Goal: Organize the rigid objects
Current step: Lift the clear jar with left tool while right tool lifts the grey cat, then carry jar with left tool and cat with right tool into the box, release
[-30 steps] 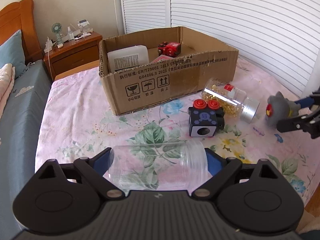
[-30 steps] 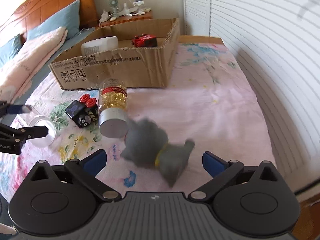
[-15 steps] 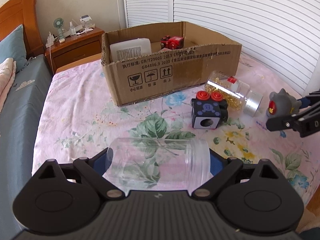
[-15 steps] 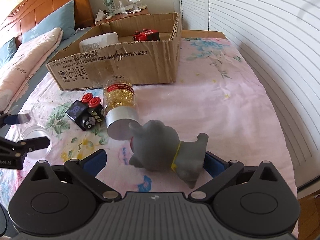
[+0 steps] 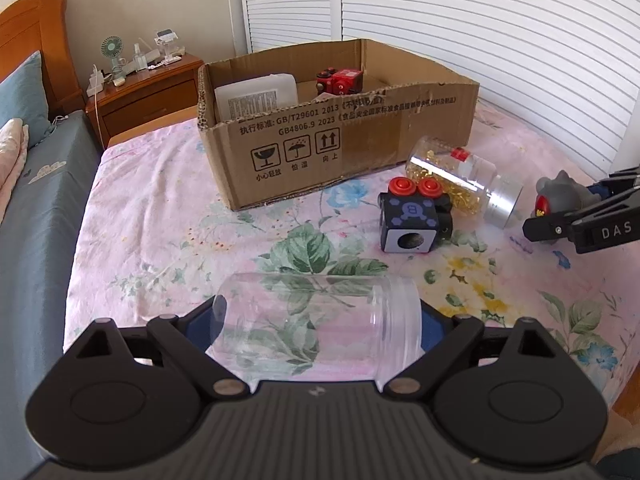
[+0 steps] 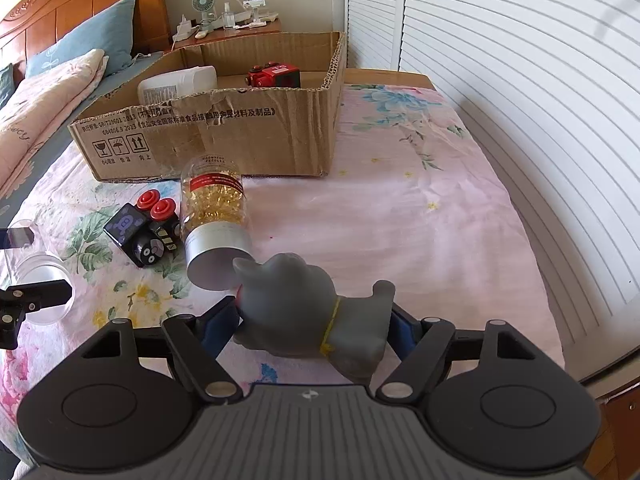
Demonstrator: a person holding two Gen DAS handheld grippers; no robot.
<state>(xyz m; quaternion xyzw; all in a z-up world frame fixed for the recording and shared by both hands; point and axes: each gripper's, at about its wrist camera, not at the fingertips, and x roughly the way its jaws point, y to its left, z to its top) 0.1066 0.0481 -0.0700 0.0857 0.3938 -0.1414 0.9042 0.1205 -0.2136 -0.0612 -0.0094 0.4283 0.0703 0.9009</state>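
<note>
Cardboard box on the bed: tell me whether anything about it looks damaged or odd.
The cardboard box has a ragged, torn top edge along its near long wall, just above the printed text, and that wall bows unevenly. It has no visible top flaps. The white bottle inside lies on its side.

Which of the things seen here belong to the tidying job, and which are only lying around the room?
For the job: clear jar between the left jaws; grey toy, right jaws closing around it; capsule bottle; black cube toy; cardboard box, holding a white container and red toy.

Only lying about: small fan; nightstand; blue pillow.
</note>
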